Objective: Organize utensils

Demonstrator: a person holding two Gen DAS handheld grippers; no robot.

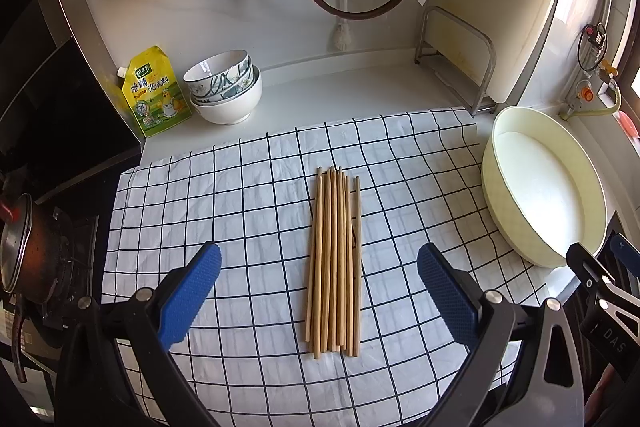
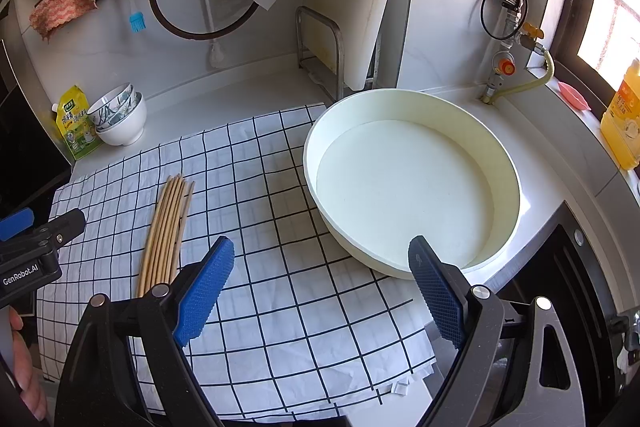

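Note:
Several wooden chopsticks (image 1: 334,259) lie side by side in a bundle on a white cloth with a black grid (image 1: 240,187). My left gripper (image 1: 319,269) is open and empty, its blue pads on either side of the bundle, above it. The chopsticks also show in the right wrist view (image 2: 166,227), left of my right gripper (image 2: 321,265). That gripper is open and empty above the cloth (image 2: 300,307), next to an empty cream round basin (image 2: 412,183). The left gripper shows at the left edge of the right wrist view (image 2: 40,231).
Stacked bowls (image 1: 224,87) and a yellow seasoning pouch (image 1: 154,93) stand at the back left. A stove with a pot (image 1: 24,247) is at the left. The basin (image 1: 544,187) sits at the right. A metal rack (image 1: 456,59) holds a white board. A yellow oil bottle (image 2: 622,119) stands on the sill.

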